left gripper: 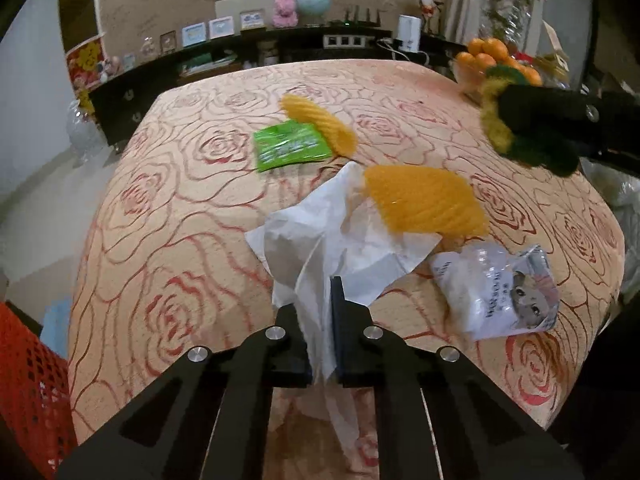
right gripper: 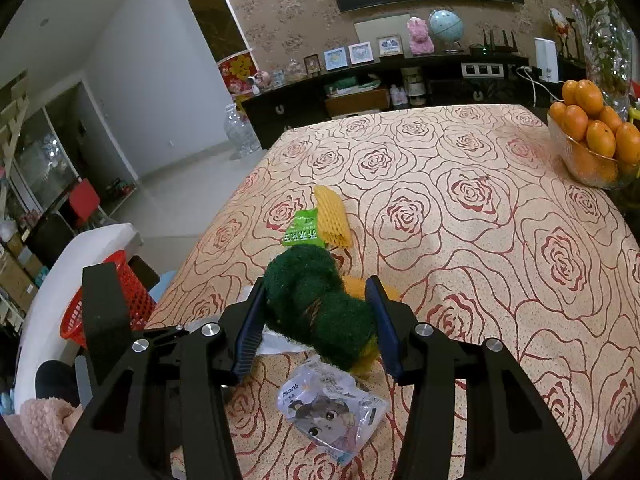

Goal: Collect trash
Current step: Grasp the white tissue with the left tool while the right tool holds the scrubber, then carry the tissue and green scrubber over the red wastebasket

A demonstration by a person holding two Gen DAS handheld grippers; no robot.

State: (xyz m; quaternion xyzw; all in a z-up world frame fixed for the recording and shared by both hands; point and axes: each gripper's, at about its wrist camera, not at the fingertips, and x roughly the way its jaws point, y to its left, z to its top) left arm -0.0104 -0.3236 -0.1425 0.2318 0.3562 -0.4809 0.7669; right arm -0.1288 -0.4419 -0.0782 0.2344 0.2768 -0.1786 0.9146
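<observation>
My left gripper (left gripper: 322,300) is shut on a crumpled white tissue (left gripper: 332,236) and holds it above the rose-patterned table (left gripper: 168,208). My right gripper (right gripper: 316,300) is shut on a green and yellow scouring sponge (right gripper: 320,312), held above the table; it also shows in the left wrist view (left gripper: 520,128). On the table lie a green wrapper (left gripper: 290,145), two yellow foam fruit nets (left gripper: 424,200) (left gripper: 320,124) and a clear plastic packet with a cartoon face (left gripper: 500,292), also under my right gripper (right gripper: 332,408).
A red mesh basket (right gripper: 128,300) stands beside the table's left edge, also in the left wrist view (left gripper: 28,384). A glass bowl of oranges (right gripper: 592,140) sits at the far right corner. A dark sideboard with frames and a globe (right gripper: 446,28) runs along the back wall.
</observation>
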